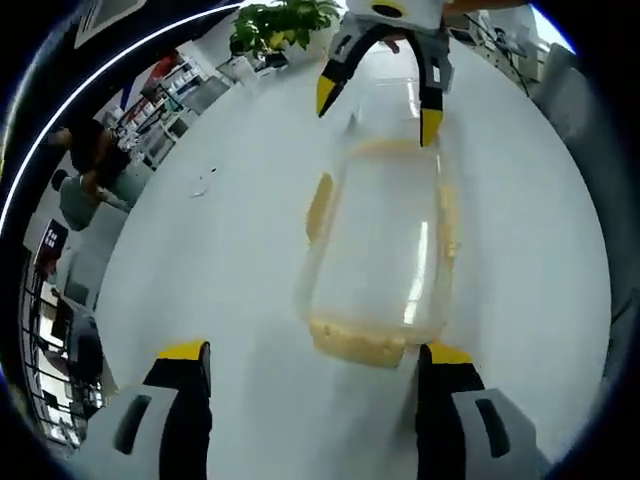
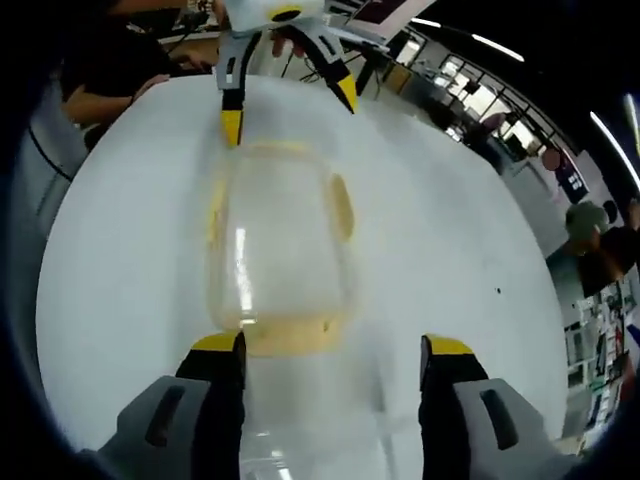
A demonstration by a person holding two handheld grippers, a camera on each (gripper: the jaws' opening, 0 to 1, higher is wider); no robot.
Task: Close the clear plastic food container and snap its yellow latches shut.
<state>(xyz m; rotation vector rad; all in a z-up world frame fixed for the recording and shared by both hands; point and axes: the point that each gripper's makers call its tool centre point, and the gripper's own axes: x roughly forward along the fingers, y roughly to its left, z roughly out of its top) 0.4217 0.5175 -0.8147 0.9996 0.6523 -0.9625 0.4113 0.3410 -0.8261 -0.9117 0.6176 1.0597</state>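
The white table (image 1: 200, 270) carries the work and is the largest surface present. Beyond its far edge in the left gripper view stand a potted plant (image 1: 285, 22), shelving, and a seated person (image 1: 90, 150).

The clear plastic food container (image 1: 385, 250) lies on the table, lengthwise between the two tools. Its lid appears to sit on the body; whether it is fully seated cannot be told through the clear plastic. Yellow latches show on its rim: an end latch (image 1: 365, 345) nearest the left tool, and a side latch (image 1: 320, 205) on the long side to the left. In the right gripper view the container (image 2: 280, 250) shows an end latch (image 2: 290, 335) nearest the right tool and a side latch (image 2: 342, 205) on the right.

The left tool (image 1: 315, 365) is spread wide, holding nothing, with its right jaw just beside the near end of the container. The right tool (image 2: 335, 358) is likewise spread and empty, its left jaw just beside the opposite end.

Judgement: the step in hand is approach to the latches, with none visibly being pressed. The next move calls for steadying the container with one tool and pressing each yellow latch down against the body until it snaps.
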